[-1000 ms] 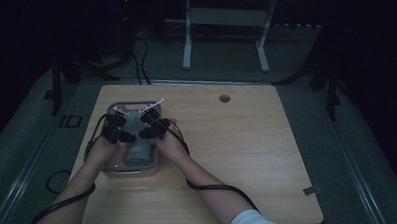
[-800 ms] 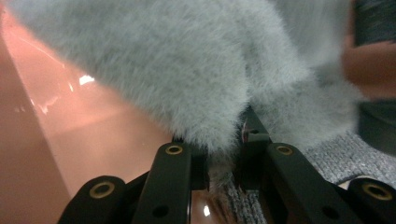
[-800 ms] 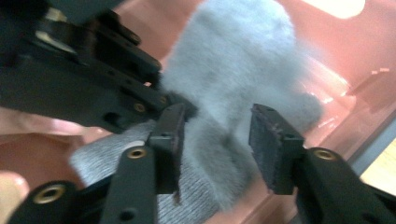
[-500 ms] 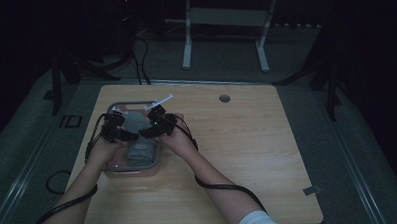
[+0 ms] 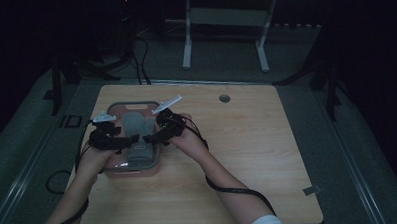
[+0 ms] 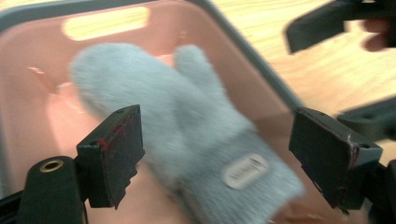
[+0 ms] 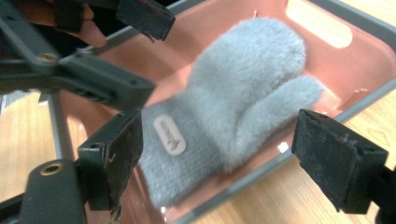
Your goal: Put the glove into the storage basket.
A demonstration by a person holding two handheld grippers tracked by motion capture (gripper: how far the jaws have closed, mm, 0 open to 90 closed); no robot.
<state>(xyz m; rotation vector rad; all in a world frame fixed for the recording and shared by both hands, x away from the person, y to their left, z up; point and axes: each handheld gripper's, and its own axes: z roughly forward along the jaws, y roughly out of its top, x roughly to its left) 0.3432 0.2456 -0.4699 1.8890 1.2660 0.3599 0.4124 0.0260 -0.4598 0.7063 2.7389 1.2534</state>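
A grey mitten [image 6: 187,135] lies inside a pink tray [image 5: 116,167] at the table's [image 5: 258,155] left; the left gripper [image 6: 219,154] and right gripper [image 7: 233,158] hover above it, jaws spread, empty.

My table [image 5: 248,155] of pale wood grain, matt, a mitten [image 7: 238,102] of fluffy grey cloth with a ribbed knit cuff and a smooth oval label [image 7: 169,135], a tray [image 6: 37,107] of glossy pink plastic, grey-rimmed, my left gripper [image 6: 219,154] with matt black rough-faced pads [image 6: 119,149]
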